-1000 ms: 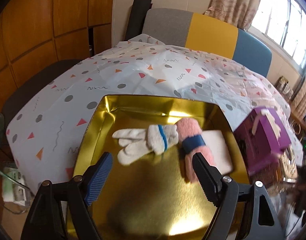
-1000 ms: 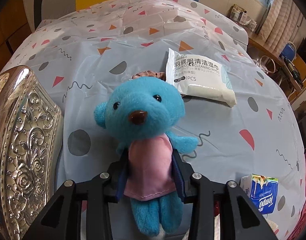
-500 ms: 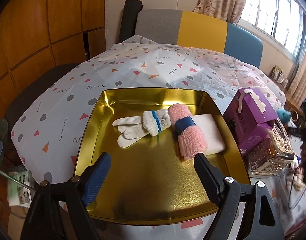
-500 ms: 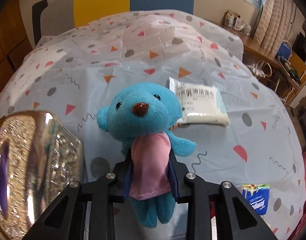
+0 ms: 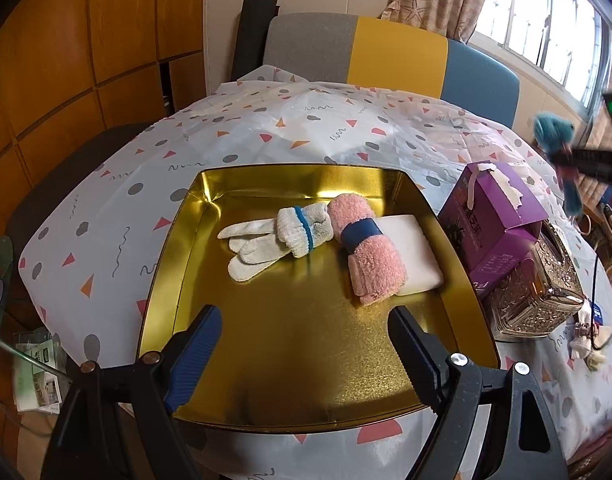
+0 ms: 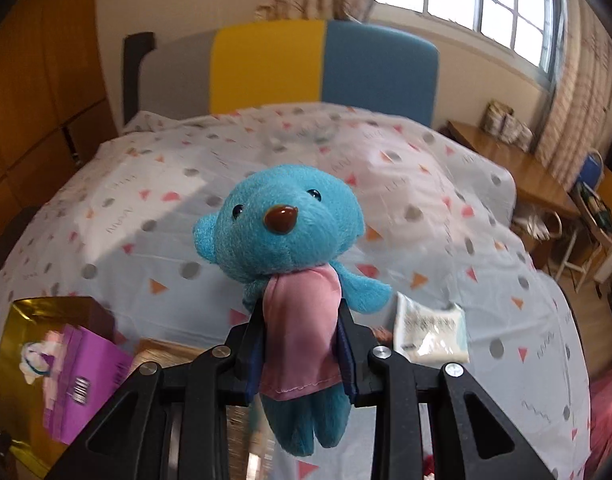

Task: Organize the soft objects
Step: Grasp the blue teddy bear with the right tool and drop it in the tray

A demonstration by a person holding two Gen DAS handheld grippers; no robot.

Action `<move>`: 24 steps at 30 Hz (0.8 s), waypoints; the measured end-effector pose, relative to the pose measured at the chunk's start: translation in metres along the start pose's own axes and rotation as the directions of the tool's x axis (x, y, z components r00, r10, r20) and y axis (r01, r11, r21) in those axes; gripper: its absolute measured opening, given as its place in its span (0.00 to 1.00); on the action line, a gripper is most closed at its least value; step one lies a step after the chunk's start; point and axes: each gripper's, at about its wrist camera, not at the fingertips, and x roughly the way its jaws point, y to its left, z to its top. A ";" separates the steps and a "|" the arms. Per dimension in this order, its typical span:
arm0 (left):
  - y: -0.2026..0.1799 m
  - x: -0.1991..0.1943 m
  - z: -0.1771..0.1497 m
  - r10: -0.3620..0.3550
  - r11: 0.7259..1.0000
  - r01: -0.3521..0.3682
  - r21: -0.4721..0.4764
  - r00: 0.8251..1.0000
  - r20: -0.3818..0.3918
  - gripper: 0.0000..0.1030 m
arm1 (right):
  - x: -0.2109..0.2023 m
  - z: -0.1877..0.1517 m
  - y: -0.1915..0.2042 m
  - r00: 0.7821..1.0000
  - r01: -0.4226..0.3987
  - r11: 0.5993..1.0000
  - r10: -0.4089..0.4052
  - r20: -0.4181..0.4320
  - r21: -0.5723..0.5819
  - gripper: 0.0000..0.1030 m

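A gold tray [image 5: 174, 248] lies on the patterned tablecloth and holds a white glove [image 5: 274, 240], a rolled pink towel [image 5: 370, 260] with a blue band, and a white pad [image 5: 414, 248]. My left gripper [image 5: 302, 344] is open and empty above the tray's near part. My right gripper [image 6: 302, 344] is shut on a blue teddy bear [image 6: 282, 228] in a pink dress, held high above the table. The bear also shows at the far right of the left wrist view [image 5: 552, 132]. The tray's corner shows in the right wrist view [image 6: 38, 308].
A purple box [image 5: 494, 220] and an ornate silver box [image 5: 542, 292] stand just right of the tray. A wet-wipes packet [image 6: 430, 328] lies on the cloth. A grey, yellow and blue chair back [image 5: 386, 52] stands behind the table. A small cream item [image 5: 586, 348] lies near the right edge.
My right gripper has lifted the bear up off the cloth and swung left toward the boxes and tray. My left gripper has drawn back and up from the tray.
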 end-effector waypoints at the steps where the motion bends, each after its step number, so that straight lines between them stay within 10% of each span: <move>1: 0.000 0.000 0.000 0.001 1.000 -0.001 0.000 1.000 -0.001 0.83 | -0.005 0.005 0.011 1.000 -0.019 1.000 0.019 0.015 -0.017 0.29; 12: 0.019 -0.001 -0.002 0.013 0.999 -0.013 -0.043 1.000 -0.003 0.83 | -0.061 0.008 0.152 0.951 -0.275 0.916 0.304 0.058 -0.294 0.29; 24: 0.067 -0.010 -0.010 0.074 0.985 -0.072 -0.158 0.997 0.004 0.83 | -0.045 -0.110 0.250 0.851 -0.525 0.745 0.463 -0.246 -0.411 0.29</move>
